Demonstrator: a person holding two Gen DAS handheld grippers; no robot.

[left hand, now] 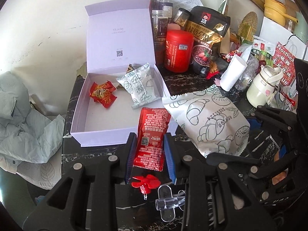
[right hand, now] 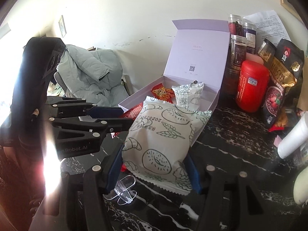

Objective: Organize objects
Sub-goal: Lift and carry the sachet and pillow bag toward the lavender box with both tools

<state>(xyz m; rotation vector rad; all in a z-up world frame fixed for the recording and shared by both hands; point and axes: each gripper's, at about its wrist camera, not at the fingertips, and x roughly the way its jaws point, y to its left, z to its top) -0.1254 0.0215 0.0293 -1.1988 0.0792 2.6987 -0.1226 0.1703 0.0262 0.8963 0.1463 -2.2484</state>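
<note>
Red foil ketchup sachet (left hand: 151, 138), light, limp and slippery, is pinched mid-body by the narrow left claw (left hand: 149, 148), while the puffy pastry packet (right hand: 159, 140), easily crushed, is clamped across its middle by the half-spread right claw (right hand: 154, 165), the open box (left hand: 115, 127) lying just ahead.

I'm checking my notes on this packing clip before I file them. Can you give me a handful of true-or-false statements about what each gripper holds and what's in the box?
1. The left gripper is shut on a red ketchup packet. True.
2. The right gripper is empty. False: it is shut on a white pastry bag printed with bread drawings.
3. The white box has its lid closed. False: the lid stands open.
4. A smaller white pastry packet already lies inside the box. True.
5. Red candy wrappers lie in the box. True.
6. The red canister is inside the box. False: it stands on the table beside it.
</note>
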